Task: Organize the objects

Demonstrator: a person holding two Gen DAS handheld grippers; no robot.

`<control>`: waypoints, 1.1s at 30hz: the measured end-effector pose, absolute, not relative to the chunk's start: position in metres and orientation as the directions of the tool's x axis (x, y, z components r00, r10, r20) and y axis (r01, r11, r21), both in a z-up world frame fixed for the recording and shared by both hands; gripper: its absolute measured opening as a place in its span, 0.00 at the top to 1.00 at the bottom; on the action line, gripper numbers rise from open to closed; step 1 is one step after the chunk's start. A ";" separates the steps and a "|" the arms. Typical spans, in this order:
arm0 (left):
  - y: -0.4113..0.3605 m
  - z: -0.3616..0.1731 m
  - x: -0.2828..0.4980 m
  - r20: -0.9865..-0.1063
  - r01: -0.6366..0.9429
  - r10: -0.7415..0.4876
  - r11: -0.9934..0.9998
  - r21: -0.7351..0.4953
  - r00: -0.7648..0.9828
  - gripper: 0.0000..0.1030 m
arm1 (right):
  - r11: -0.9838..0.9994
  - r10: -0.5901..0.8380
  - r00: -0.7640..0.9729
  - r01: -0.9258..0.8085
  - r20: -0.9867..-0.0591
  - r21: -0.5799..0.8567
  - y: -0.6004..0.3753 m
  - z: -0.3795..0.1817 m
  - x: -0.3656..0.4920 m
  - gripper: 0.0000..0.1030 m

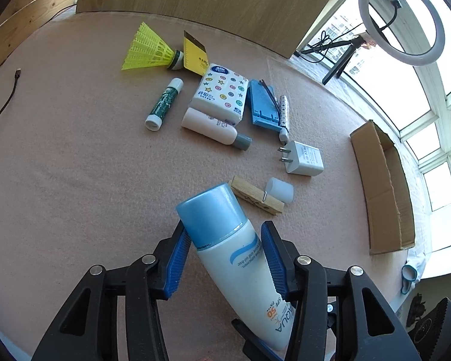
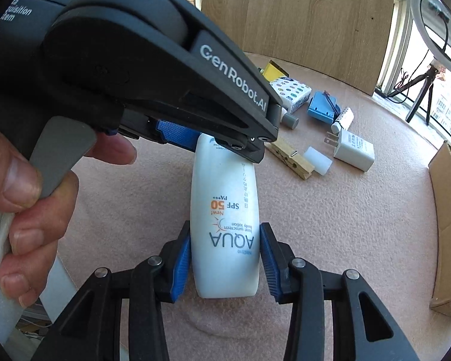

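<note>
a home sunroom: bay windows (image 1: 418, 96), ring light (image 1: 401, 19), carpeted table (image 1: 75, 165).

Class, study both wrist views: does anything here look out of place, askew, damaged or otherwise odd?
Nothing looks spilled or broken. One oddity: the sunscreen bottle is held by both grippers at once, the right gripper at its base, the left gripper near its blue cap. The loose white cap lies against the wooden clothespin.

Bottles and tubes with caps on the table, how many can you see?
3. The sunscreen bottle sits between both grippers' jaws. The white bottle with a grey cap lies against the tissue pack. The green tube lies left of it. Others may be hidden.
</note>
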State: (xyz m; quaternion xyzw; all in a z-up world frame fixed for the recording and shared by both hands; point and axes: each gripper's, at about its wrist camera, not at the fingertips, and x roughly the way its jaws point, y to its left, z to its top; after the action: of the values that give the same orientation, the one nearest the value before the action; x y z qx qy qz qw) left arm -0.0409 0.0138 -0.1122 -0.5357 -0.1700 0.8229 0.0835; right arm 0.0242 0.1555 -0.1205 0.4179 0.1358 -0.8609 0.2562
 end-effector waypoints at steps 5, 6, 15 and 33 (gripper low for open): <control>0.032 -0.058 -0.048 -0.821 -0.018 0.310 -0.939 -0.344 -0.478 0.50 | -0.849 -0.336 -0.592 0.527 -0.732 -0.037 0.169 -0.083 0.016 0.63; 0.038 -0.047 -0.049 -0.814 -0.038 0.308 -0.942 -0.334 -0.493 0.50 | -0.854 -0.336 -0.609 0.519 -0.718 -0.041 0.173 -0.075 0.014 0.63; 0.159 0.016 -0.081 -0.771 -0.208 0.352 -0.936 -0.284 -0.531 0.50 | -0.925 -0.273 -0.717 0.378 -0.642 -0.029 0.265 -0.031 -0.005 0.63; 0.419 -0.021 -0.143 -0.784 -0.394 0.335 -0.910 -0.126 -0.523 0.00 | -0.997 -0.031 -0.705 0.068 -0.709 -0.024 0.472 -0.056 -0.024 0.64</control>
State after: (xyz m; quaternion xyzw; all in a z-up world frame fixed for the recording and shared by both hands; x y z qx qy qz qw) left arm -0.1429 0.4185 -0.0205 -0.4414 0.0336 0.8719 0.2092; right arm -0.0236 0.4717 -0.0557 0.3832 0.0241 -0.9229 0.0269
